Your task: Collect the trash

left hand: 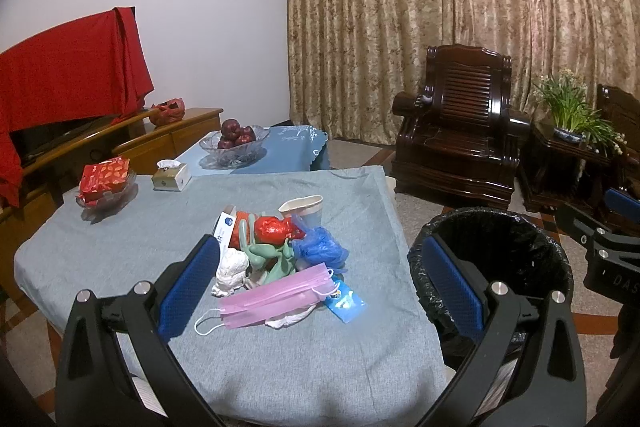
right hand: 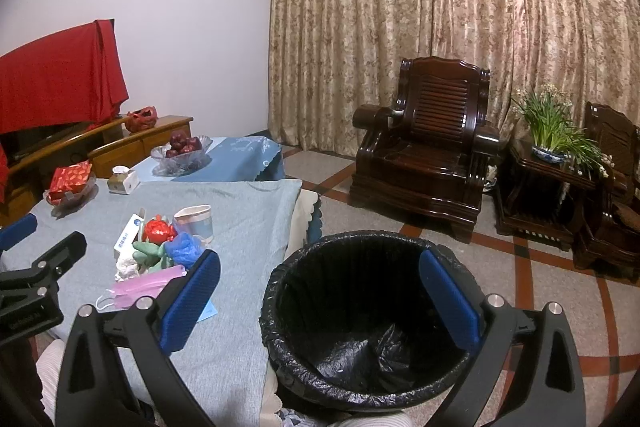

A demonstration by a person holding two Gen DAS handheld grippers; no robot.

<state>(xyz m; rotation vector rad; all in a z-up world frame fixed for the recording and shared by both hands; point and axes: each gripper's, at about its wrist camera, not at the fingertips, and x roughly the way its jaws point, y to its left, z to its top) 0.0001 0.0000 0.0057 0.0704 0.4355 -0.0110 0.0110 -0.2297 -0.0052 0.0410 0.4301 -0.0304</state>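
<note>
- The left gripper (left hand: 320,283) has its jaws spread wide and holds nothing; its blue pads (left hand: 188,291) stand on the two sides of the trash pile, above the desk.
- The right gripper (right hand: 320,299) is also released and empty; its jaws hang over the mouth of the trash bin (right hand: 360,315), one pad at the bin's left edge, one at its right rim.
- The trash pile (left hand: 280,251) lies near the middle of the desk, close to the near right edge. It is a loose heap: a pink face mask (left hand: 276,295) at the front, a white crumpled tissue (left hand: 231,269) at the left, a blue crumpled plastic piece (left hand: 320,247) at the right, a red wrapper (left hand: 272,229) and a pale green piece in the middle.
- A paper cup (left hand: 304,209) lies on its side at the far end of the pile, with its mouth to the far left.
- The mask's long axis runs from near left to far right, and one ear loop sticks out at the near left end.
- A small blue sachet (left hand: 345,301) lies flat just right of the mask.
- The desk (left hand: 120,239) is covered by a grey cloth. At its far left are a glass dish with a red packet (left hand: 105,179) and a tissue box (left hand: 171,176).
- The bin, lined with a black bag, stands on the floor just right of the desk.
- Farther away are a bowl of red fruit (left hand: 235,139), a dark wooden armchair (left hand: 460,143) and patterned curtains (left hand: 440,7).
</note>
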